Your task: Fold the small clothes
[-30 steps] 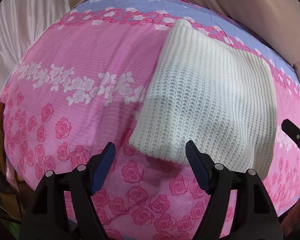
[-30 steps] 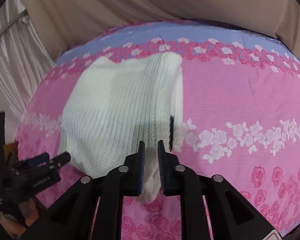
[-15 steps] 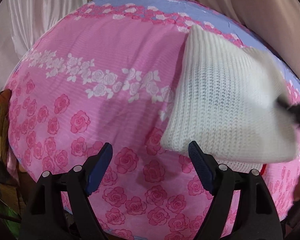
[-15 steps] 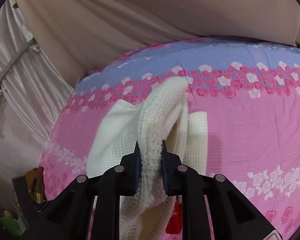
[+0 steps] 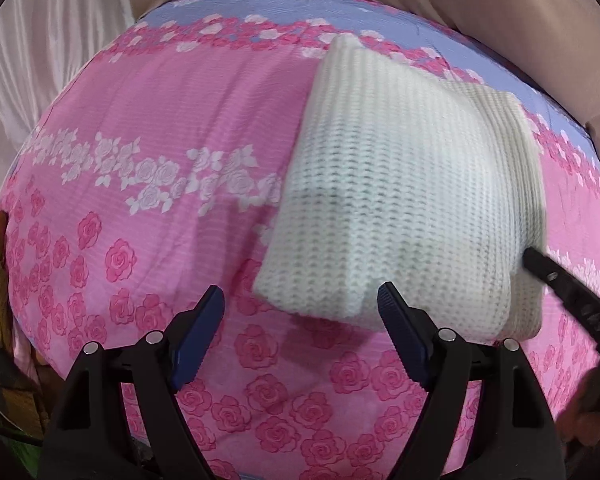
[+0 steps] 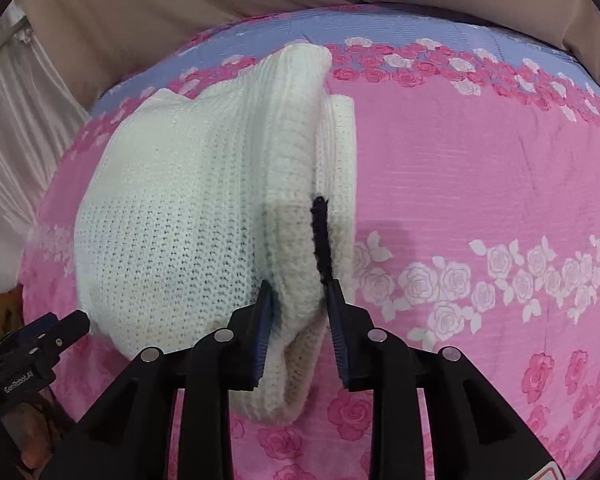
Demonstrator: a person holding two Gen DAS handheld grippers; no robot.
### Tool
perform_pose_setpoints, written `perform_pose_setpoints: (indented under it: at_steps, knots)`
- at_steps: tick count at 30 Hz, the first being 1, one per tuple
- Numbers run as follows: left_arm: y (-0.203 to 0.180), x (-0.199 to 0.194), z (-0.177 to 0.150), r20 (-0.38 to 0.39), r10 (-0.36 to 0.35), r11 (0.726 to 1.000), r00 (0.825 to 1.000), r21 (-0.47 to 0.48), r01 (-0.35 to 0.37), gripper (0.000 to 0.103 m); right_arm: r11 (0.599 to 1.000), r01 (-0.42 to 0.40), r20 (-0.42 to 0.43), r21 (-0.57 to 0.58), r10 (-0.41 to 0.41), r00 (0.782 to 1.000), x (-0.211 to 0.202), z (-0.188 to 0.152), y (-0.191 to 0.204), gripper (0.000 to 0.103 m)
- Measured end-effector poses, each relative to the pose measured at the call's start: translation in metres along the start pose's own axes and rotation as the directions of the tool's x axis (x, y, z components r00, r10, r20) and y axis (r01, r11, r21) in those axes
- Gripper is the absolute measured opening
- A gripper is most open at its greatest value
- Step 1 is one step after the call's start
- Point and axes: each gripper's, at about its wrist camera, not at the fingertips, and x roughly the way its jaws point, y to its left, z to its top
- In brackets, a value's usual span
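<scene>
Both tongs gape: right gripper straddles white knit (folded); left gripper hovers.

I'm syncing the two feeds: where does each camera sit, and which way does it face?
Left wrist: on the left gripper, facing the sweater's near-left corner on the bedsheet; own open fingers show.
Right wrist: on the right gripper, facing the sweater's right edge, fingers parted around its folded hem.
Shared: sweater, bedsheet; each glimpses the other gripper.

Chunky knit garment, cotton bedsheet
</scene>
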Motion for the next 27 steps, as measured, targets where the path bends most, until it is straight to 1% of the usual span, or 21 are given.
perform_pose_setpoints:
  at_steps: [1, 2, 4, 5, 7, 8, 9, 10, 11, 12, 13, 14, 15, 16, 17, 18, 19, 21, 23, 27]
  knots:
    - [-0.003, -0.002, 0.000, 0.012, 0.003, 1.000, 1.000, 0.012, -0.003, 0.077, 1.000, -0.017, 0.022, 0.012, 0.017, 1.000, -0.013, 0.001, 0.002, 0.023]
    - [-0.007, -0.004, 0.000, 0.020, 0.007, 1.000, 1.000, 0.025, -0.008, 0.077, 1.000, -0.029, 0.061, -0.006, 0.029, 0.998, -0.030, 0.001, 0.007, 0.023]
    - [-0.014, -0.004, -0.001, 0.018, 0.005, 0.999, 1.000, 0.041, -0.006, 0.077, 0.998, -0.002, 0.085, -0.064, 0.007, 0.996, -0.043, -0.005, 0.017, 0.023]
    - [-0.016, -0.004, -0.001, 0.016, 0.004, 0.999, 1.000, 0.047, -0.005, 0.077, 0.997, 0.017, 0.073, -0.082, -0.011, 0.997, -0.041, -0.008, 0.019, 0.023]
    - [-0.021, -0.006, 0.000, 0.026, 0.005, 0.998, 1.000, 0.063, -0.007, 0.077, 0.990, 0.087, -0.011, -0.114, -0.089, 0.996, -0.008, -0.027, 0.015, 0.023]
    - [-0.024, -0.008, -0.001, 0.033, 0.010, 0.997, 0.999, 0.076, -0.012, 0.077, 0.989, 0.103, -0.058, -0.109, -0.109, 0.992, 0.009, -0.034, 0.010, 0.023]
    - [-0.027, -0.011, -0.001, 0.040, 0.011, 0.996, 0.999, 0.087, -0.015, 0.077, 0.995, 0.076, -0.055, -0.065, -0.080, 0.995, 0.012, -0.041, 0.004, 0.023]
    - [-0.029, -0.014, -0.002, 0.054, 0.012, 0.995, 0.998, 0.097, -0.017, 0.077, 0.998, 0.057, -0.047, -0.019, -0.058, 0.997, 0.003, -0.040, 0.002, 0.024]
    - [-0.030, -0.017, -0.004, 0.065, 0.016, 0.995, 0.998, 0.100, -0.022, 0.079, 0.999, 0.042, -0.043, 0.001, -0.042, 0.998, -0.006, -0.037, 0.004, 0.024]
    - [-0.032, -0.019, -0.004, 0.075, 0.016, 0.995, 0.997, 0.100, -0.024, 0.079, 0.999, 0.032, -0.014, 0.012, -0.032, 0.999, -0.021, -0.035, 0.006, 0.024]
    - [-0.033, -0.020, -0.005, 0.082, 0.014, 0.995, 0.996, 0.099, -0.023, 0.079, 0.999, 0.037, 0.024, 0.007, -0.038, 0.999, -0.034, -0.035, 0.009, 0.026]
    - [-0.035, -0.022, -0.006, 0.090, 0.016, 0.995, 0.996, 0.100, -0.025, 0.082, 0.998, 0.056, 0.069, -0.010, -0.055, 0.996, -0.050, -0.036, 0.014, 0.028]
    - [-0.037, -0.024, -0.007, 0.094, 0.020, 0.994, 0.995, 0.106, -0.030, 0.083, 0.997, 0.079, 0.101, -0.019, -0.077, 0.992, -0.061, -0.037, 0.018, 0.035]
    - [-0.039, -0.026, -0.008, 0.101, 0.022, 0.993, 0.995, 0.116, -0.034, 0.085, 0.994, 0.112, 0.137, -0.013, -0.110, 0.984, -0.072, -0.040, 0.020, 0.049]
    - [-0.041, -0.028, -0.009, 0.114, 0.026, 0.992, 0.993, 0.122, -0.040, 0.088, 0.992, 0.129, 0.155, 0.000, -0.127, 0.980, -0.078, -0.042, 0.019, 0.054]
    - [-0.043, -0.031, -0.011, 0.126, 0.033, 0.991, 0.992, 0.124, -0.049, 0.089, 0.990, 0.142, 0.172, 0.017, -0.143, 0.975, -0.083, -0.046, 0.018, 0.063]
    - [-0.044, -0.034, -0.013, 0.141, 0.043, 0.991, 0.989, 0.122, -0.061, 0.090, 0.988, 0.150, 0.181, 0.027, -0.153, 0.971, -0.086, -0.051, 0.018, 0.067]
    - [-0.044, -0.037, -0.014, 0.152, 0.050, 0.991, 0.987, 0.113, -0.067, 0.092, 0.986, 0.162, 0.170, 0.026, -0.164, 0.972, -0.086, -0.054, 0.014, 0.070]
    - [-0.042, -0.037, -0.015, 0.149, 0.052, 0.992, 0.987, 0.102, -0.068, 0.092, 0.984, 0.175, 0.150, 0.037, -0.178, 0.973, -0.083, -0.053, 0.011, 0.071]
    - [-0.036, -0.039, -0.016, 0.152, 0.060, 0.994, 0.986, 0.080, -0.073, 0.092, 0.980, 0.192, 0.143, 0.062, -0.199, 0.970, -0.085, -0.058, 0.013, 0.075]
